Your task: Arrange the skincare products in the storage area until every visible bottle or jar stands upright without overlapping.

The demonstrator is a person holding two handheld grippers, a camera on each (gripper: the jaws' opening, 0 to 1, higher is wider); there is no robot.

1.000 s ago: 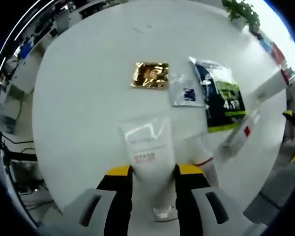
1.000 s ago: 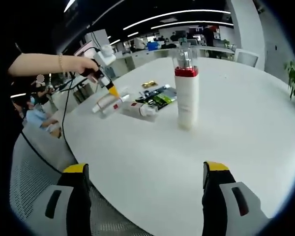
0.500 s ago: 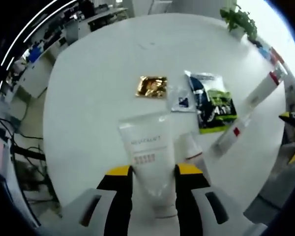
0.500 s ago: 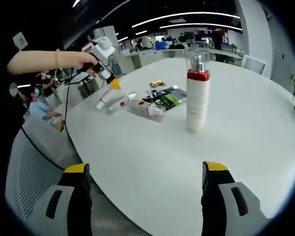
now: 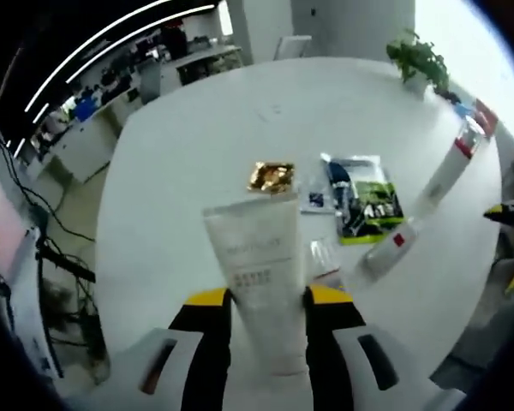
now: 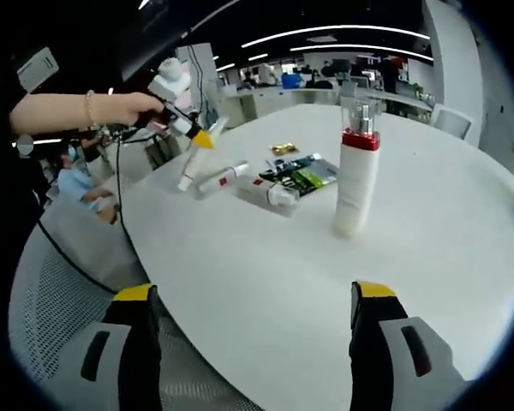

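My left gripper point(image 5: 261, 297) is shut on a white squeeze tube point(image 5: 255, 248), held lifted above the white table point(image 5: 180, 171). In the right gripper view the same left gripper point(image 6: 202, 137), held by a person's hand, carries that tube point(image 6: 188, 168) tilted in the air. Two smaller white tubes point(image 6: 224, 178) point(image 6: 270, 193) with red markings lie flat on the table. A tall white pump bottle point(image 6: 357, 181) with a red collar stands upright, apart from them. My right gripper point(image 6: 254, 295) is open over the near table edge with nothing between its fingers.
A gold sachet point(image 5: 271, 176), a clear sachet point(image 5: 314, 199) and a dark green packet point(image 5: 361, 202) lie flat beyond the tubes. A potted plant point(image 5: 421, 58) stands at the far edge. A mesh chair point(image 6: 43, 342) sits beside the table.
The left gripper has raised the white tube off the table and tipped it up, so the table looks farther away. The right gripper stays open, its view only slightly shifted.
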